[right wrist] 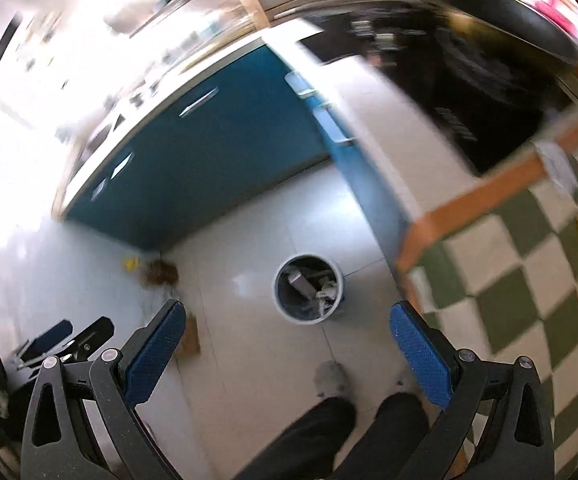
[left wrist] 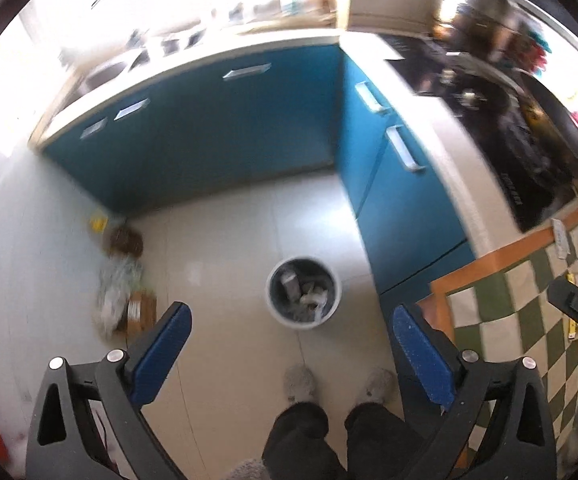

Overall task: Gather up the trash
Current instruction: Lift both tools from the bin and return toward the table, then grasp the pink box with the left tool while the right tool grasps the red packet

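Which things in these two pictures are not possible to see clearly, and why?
- Countertop, left wrist view: glare washes its items out.
- Stove, right wrist view: motion blur smears the pan on it.
- Trash bin: contents too small and blurred to name in either view.
- Heap on the floor, left wrist view: blurred; in the right view a finger pad covers it.
- Checkered table: cut off by the lens edge.

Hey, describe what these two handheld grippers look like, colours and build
Both match. The left gripper and right gripper each have two black angular plastic arms with triangular cut-outs and round silver bolts at the pivots. Each finger carries a flat rectangular pad of blue, finely dotted rubber. No cables or sleeves are visible.
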